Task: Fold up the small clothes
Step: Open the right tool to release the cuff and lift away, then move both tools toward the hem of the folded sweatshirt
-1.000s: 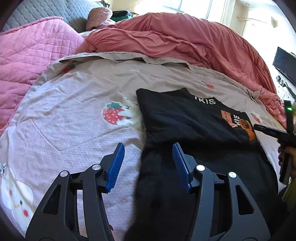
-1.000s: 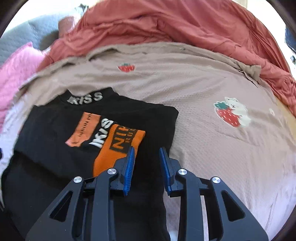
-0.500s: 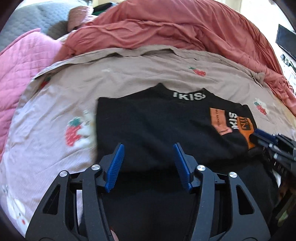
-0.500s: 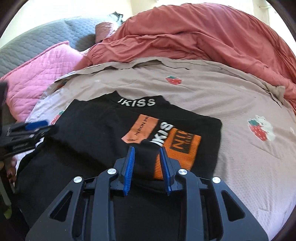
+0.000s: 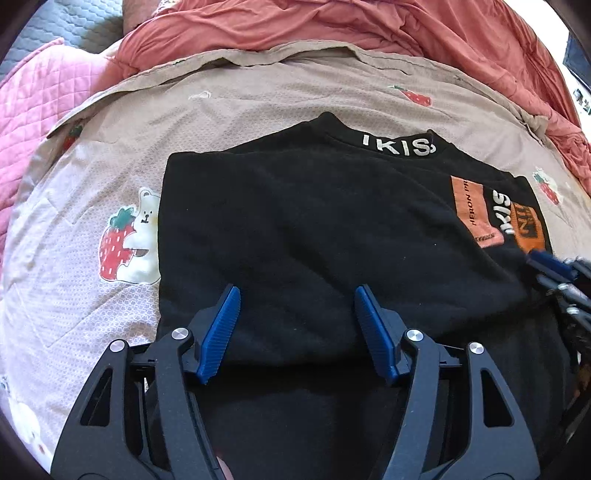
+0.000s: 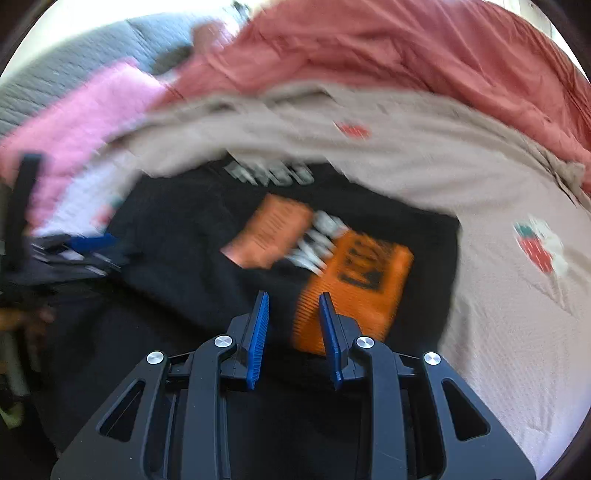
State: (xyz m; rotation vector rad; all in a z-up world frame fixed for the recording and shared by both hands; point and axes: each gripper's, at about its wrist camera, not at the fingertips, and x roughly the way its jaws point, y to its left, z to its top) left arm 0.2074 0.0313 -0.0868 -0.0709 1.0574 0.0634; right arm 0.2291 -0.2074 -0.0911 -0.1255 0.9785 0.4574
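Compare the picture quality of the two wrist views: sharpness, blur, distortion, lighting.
Left wrist view: sharp, the white collar lettering on the black shirt is readable; fisheye curves the strawberry-print sheet; bright daylight washes out the top right corner. Right wrist view: strong motion blur smears the same shirt's lettering and orange patch, while the right gripper itself stays crisp.

A black sweatshirt (image 5: pixel 314 229) carries white lettering on its collar and an orange patch (image 6: pixel 354 291) with black print, beside a paler salmon-orange label (image 5: pixel 474 206). It lies on a beige-pink bedsheet (image 5: pixel 229 125) printed with red strawberries and white bears (image 5: pixel 129 240). Behind are a rust-red duvet (image 5: pixel 332 26), a quilted pink blanket (image 5: pixel 40 107) and a grey quilted headboard (image 5: pixel 70 29). Both grippers (image 5: pixel 295 334) (image 6: pixel 293 338) are black with ribbed blue pads (image 5: pixel 219 332).
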